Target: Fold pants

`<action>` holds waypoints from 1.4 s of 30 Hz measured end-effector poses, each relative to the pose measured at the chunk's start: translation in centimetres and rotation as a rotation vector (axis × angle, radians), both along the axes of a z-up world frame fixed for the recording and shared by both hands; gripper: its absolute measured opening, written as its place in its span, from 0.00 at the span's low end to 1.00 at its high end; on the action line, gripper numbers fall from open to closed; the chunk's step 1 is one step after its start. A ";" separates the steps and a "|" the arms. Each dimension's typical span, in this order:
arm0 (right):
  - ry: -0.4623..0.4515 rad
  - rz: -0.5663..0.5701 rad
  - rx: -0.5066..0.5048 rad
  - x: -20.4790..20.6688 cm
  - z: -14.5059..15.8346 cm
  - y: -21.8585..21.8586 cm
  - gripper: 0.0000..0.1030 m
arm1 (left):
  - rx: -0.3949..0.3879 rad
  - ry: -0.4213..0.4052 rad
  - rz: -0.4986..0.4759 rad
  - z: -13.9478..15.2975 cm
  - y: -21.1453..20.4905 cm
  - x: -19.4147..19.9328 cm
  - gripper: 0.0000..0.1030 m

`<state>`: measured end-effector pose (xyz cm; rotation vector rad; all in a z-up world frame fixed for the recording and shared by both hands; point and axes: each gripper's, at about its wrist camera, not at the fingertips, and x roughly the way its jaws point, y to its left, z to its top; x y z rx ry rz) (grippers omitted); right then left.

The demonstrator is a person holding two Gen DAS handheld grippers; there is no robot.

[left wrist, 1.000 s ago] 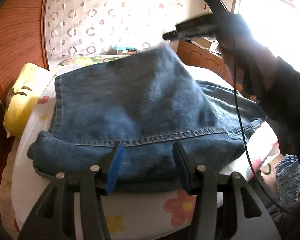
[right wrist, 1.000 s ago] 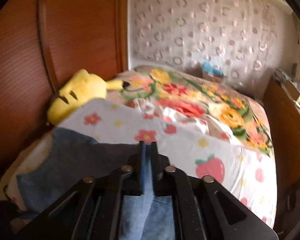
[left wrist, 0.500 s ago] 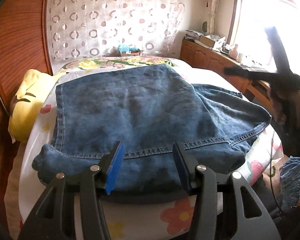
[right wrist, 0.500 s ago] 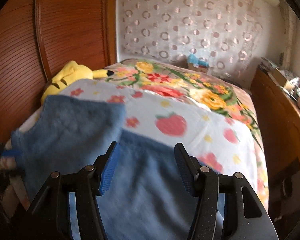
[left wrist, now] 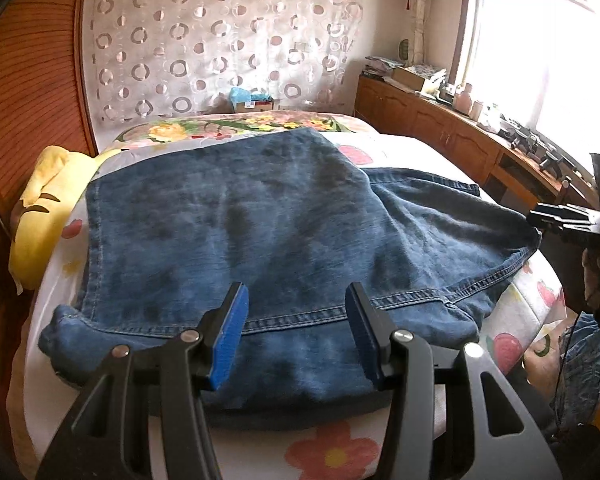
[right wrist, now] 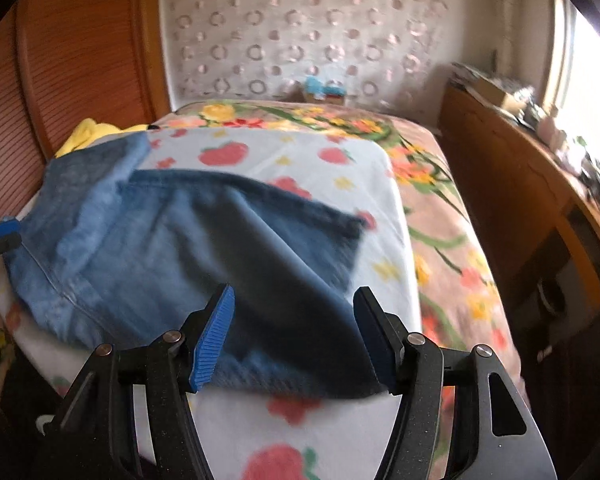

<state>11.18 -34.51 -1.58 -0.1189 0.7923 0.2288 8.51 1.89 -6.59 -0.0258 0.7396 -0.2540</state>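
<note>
1. The denim jeans (left wrist: 260, 220) lie half-folded on the fruit-print blanket (right wrist: 300, 432), centre frame.
2. Left gripper (left wrist: 296, 332) gapes empty; right gripper (right wrist: 296, 338) has just been opening — nothing clamped.
3. Next, probably: grab the lower-frame hem and fold again.

You have a bed (left wrist: 384, 138) spread with a white fleece blanket printed with red strawberries and yellow flowers (right wrist: 284, 432). Folded blue denim pants (left wrist: 260, 232) lie flat on that blanket, covering most of it. Left of the pants, at the blanket's edge, a yellow plush toy (left wrist: 40, 216) rests against the wooden wall.
</note>
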 end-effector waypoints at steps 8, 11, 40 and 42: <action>0.050 -0.072 0.041 -0.9 -2.1 -3.7 0.62 | 0.011 0.023 -0.035 -1.0 -1.8 0.7 0.48; 0.053 -0.084 0.061 -1.0 -2.4 -4.1 0.62 | 0.024 0.041 -0.036 -1.7 -2.1 0.9 0.48; 0.064 -0.057 0.129 0.2 -2.9 -3.0 0.12 | 0.018 0.071 -0.030 -3.2 -1.6 0.7 0.49; 0.024 -0.037 0.141 0.1 -1.1 -2.5 0.12 | 0.005 0.062 -0.026 -2.4 -1.2 0.5 0.49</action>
